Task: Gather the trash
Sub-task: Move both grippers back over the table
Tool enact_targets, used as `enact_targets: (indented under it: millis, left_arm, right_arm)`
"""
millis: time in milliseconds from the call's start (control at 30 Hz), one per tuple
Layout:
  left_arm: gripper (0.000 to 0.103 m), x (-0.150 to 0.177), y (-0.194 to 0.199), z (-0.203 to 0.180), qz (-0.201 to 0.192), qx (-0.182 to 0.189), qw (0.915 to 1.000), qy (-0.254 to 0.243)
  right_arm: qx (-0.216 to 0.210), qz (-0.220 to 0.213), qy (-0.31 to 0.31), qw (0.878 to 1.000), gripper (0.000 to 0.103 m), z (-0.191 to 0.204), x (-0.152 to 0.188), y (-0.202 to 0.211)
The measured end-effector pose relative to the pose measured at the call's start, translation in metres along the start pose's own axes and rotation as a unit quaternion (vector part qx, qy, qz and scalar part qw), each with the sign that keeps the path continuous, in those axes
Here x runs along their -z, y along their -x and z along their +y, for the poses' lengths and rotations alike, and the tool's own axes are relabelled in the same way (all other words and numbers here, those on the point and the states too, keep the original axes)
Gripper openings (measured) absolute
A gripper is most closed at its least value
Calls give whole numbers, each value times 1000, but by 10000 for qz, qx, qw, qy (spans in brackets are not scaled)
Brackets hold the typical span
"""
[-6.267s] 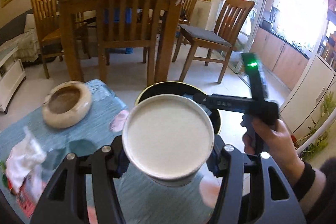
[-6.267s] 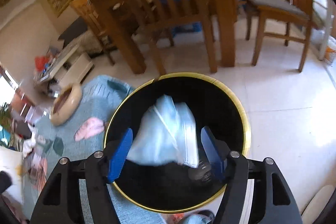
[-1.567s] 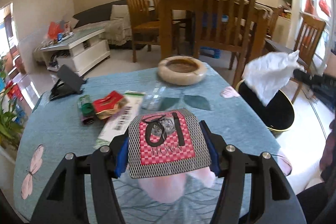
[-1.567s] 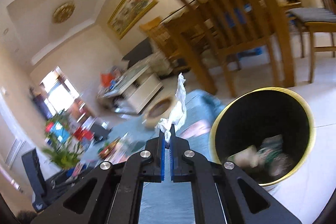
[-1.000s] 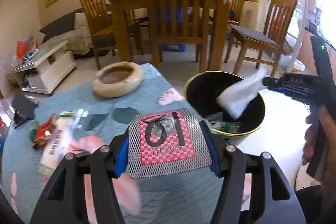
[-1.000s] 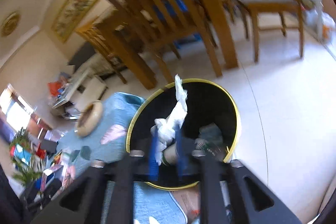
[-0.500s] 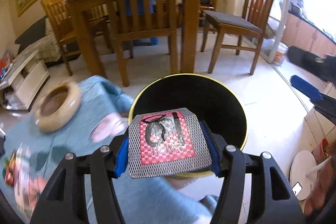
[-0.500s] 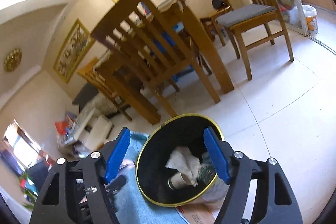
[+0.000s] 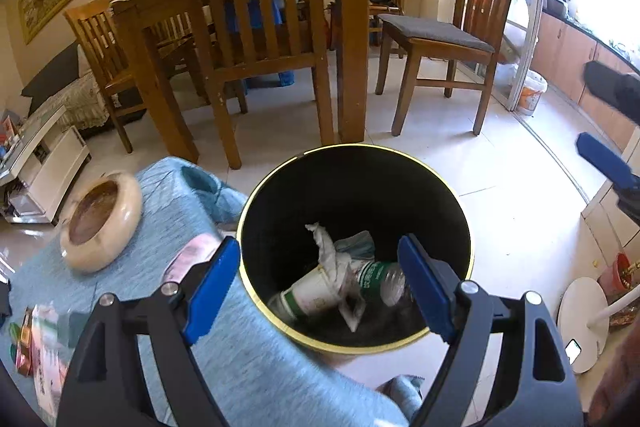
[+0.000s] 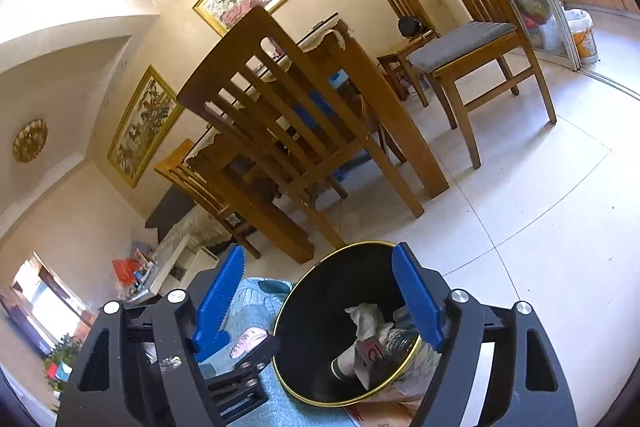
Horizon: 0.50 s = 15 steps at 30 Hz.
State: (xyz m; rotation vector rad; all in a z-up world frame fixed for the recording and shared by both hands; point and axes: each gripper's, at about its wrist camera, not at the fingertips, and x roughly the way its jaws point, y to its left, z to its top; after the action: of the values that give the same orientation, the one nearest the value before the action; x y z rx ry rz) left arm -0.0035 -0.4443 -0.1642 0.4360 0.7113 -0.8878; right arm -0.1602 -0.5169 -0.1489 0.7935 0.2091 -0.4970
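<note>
Left gripper [image 9: 320,281]: matte black frame with flat blue fingers [image 9: 424,287] spread wide and holding nothing. Directly ahead of and between them stands the trash bin [image 9: 460,211], a round black cylinder with a thin, glossy yellow rim, set on the pale tiled floor [image 9: 520,227] against the edge of the tabletop.

Inside the bin, just beyond the fingertips, lies the collected trash: a crumpled white tissue [image 9: 332,259], twisted to a point at the top; a white paper cup [image 9: 310,293] on its side, mouth toward the left finger; and a clear ribbed plastic bottle [image 9: 382,277] with a green label, lying across toward the right finger.

The tabletop [image 9: 248,367] wears a blue-grey woven cloth printed with pink shapes. Beyond the left finger rests a thick, smooth, cream-coloured round dish [image 9: 102,221] with a brown hollow. Near the left edge, behind that finger, lie blurred red and white flat packets [image 9: 42,347].

Right gripper [image 10: 316,299]: same black frame, with ridged blue fingers [image 10: 416,307] likewise wide apart and empty. The bin sits low between them, showing the tissue, the bottle and a red-and-grey printed wrapper [image 10: 370,351], the wrapper against the bin's near wall. Beyond both pairs of fingers stand slatted wooden dining chairs [image 9: 260,27] and a wooden table.
</note>
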Motion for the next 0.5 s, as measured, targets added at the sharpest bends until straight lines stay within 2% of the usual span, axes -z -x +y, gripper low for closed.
enact_targets:
  millis: [133, 200, 267, 367, 500]
  left_arm:
    - [91, 18, 35, 21, -131, -134, 9998, 98]
    - [99, 35, 60, 37, -235, -170, 9995, 137]
    - [100, 61, 86, 55, -331, -318, 9989, 89]
    - [100, 105, 120, 90, -316, -629, 9975, 115]
    - [100, 165, 165, 152, -312, -1184, 9913, 479]
  right_arm:
    - [-26, 85, 311, 9995, 85, 22, 8, -8]
    - [-123, 154, 537, 9984, 87, 38, 16, -12]
    - [-252, 298, 843, 9957, 90, 57, 26, -19]
    - [-594, 690, 1510, 9843, 95, 98, 53, -34]
    - [-1248, 1477, 2381, 9518, 100, 160, 110, -54]
